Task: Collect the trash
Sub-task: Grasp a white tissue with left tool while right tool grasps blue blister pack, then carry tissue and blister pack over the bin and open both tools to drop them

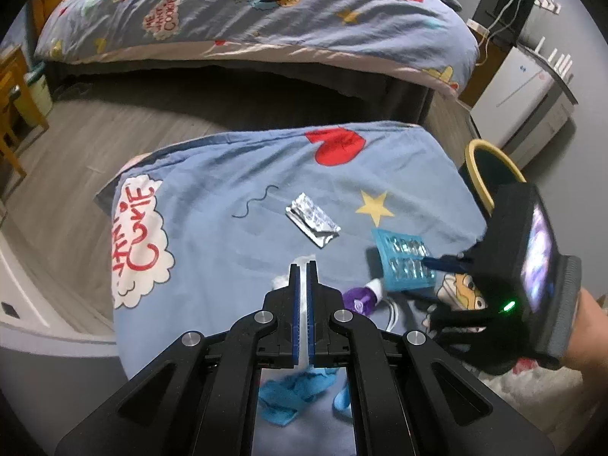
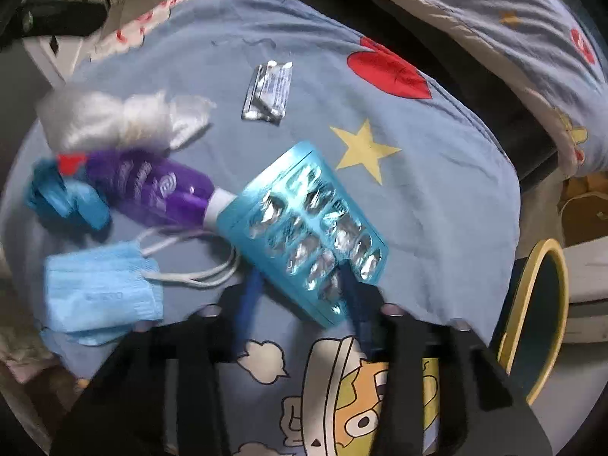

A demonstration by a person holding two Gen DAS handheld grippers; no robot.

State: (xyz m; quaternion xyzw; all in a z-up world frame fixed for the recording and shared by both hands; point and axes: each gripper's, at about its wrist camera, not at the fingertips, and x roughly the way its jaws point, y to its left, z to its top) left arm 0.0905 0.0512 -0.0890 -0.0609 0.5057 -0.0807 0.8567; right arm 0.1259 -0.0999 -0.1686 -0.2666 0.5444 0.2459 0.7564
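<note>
The right gripper (image 2: 300, 288) has its blue fingers set around the near end of a turquoise blister pack (image 2: 304, 224), one finger on each side of it, so it looks to be holding the pack, though blur hides whether the pads are pressing. The pack lies straight ahead of that gripper on a blue cartoon-print cloth (image 2: 437, 197), its far corner touching the white cap of a purple bottle (image 2: 159, 186) off to the gripper's left. Further left lie a crumpled blue glove (image 2: 64, 197), a folded blue face mask (image 2: 98, 292) and a clear plastic wrapper (image 2: 121, 117). A silver foil sachet (image 2: 268, 93) sits ahead and well apart. A yellow-rimmed bin (image 2: 532, 315) stands to the gripper's right, below the cloth's edge.

The left gripper (image 1: 303, 266) has its jaws drawn nearly together with something white caught between them; what it is cannot be told.

The blister pack should be very light, thin and fairly stiff, with slick plastic and crinkly foil bubbles. Gripped across its narrow end it is likely to pivot or slip, so a hold further in over the flat rim seems safer. The mask, glove and wrapper are soft and will crumple; the bottle is round and may roll
</note>
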